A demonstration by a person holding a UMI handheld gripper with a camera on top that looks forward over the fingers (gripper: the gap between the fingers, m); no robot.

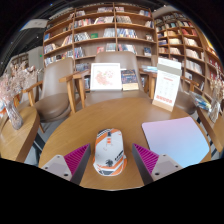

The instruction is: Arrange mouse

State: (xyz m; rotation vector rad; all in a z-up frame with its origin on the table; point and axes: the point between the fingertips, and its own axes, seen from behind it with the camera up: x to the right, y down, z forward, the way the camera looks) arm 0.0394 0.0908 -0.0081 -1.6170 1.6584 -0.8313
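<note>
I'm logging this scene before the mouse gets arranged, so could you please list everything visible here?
Mouse: one, white and grey with orange stripe, on the table between the fingers, gaps at both sides.
Mouse mat: one, pale lavender, on the table beside the mouse.
Table: one, round, wooden.
Display boards: two, white, upright beyond the table.
Chairs: two, wooden, behind the table.
Bookshelves: wooden, filled with books, along the back wall.
Gripper: one, open; magenta pads on both fingers.
</note>
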